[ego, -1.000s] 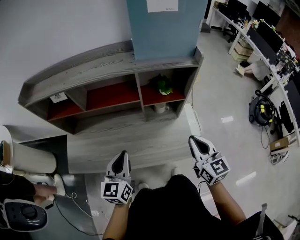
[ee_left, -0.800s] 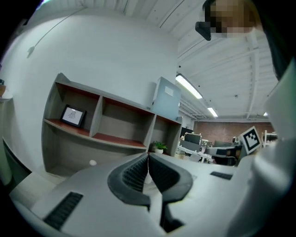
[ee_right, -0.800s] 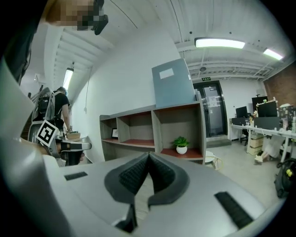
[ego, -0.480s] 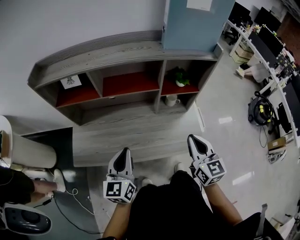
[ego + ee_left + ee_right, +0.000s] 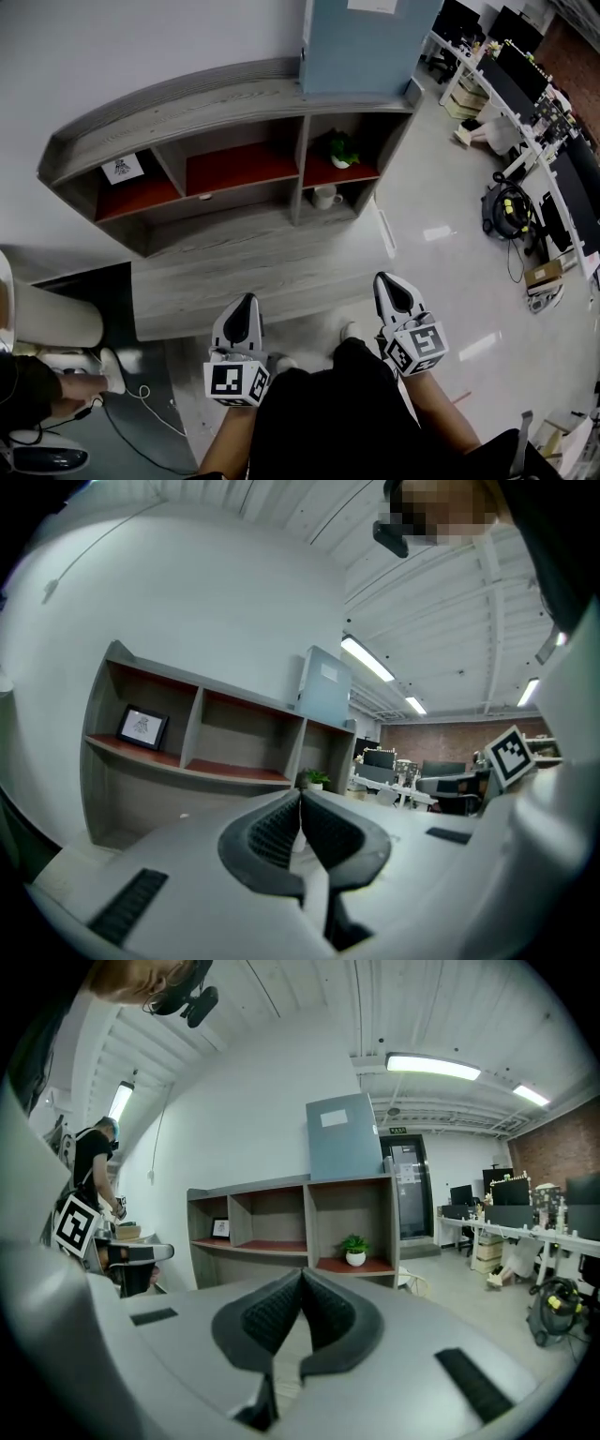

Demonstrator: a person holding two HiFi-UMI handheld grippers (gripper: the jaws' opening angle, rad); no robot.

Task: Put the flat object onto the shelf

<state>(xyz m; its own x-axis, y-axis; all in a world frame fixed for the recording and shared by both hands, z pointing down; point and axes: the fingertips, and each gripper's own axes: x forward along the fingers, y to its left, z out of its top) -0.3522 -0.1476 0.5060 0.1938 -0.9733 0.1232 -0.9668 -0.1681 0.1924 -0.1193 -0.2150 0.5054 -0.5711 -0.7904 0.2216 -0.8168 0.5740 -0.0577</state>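
A grey wooden shelf unit (image 5: 187,108) with red boards stands against the white wall ahead of me. A small flat framed picture (image 5: 122,169) leans in its left compartment and shows in the left gripper view too as the picture (image 5: 142,727). My left gripper (image 5: 246,304) and right gripper (image 5: 390,281) hang low in front of my body, well short of the shelf, over the floor by a low grey platform (image 5: 244,267). Both are shut with nothing between the jaws, as the left gripper (image 5: 300,797) and the right gripper (image 5: 302,1275) show close up.
A potted plant (image 5: 342,148) and a white mug (image 5: 325,196) occupy the right compartments. A blue panel (image 5: 361,42) stands on the shelf top. A person (image 5: 37,398) and a white round stand (image 5: 47,323) are at my left. Desks with monitors (image 5: 525,89) and a yellow-black bag (image 5: 506,202) lie to the right.
The head view swung right and then partly back left, so the shelf shifted in the picture. Both grippers stayed shut and kept their places in front of my body.
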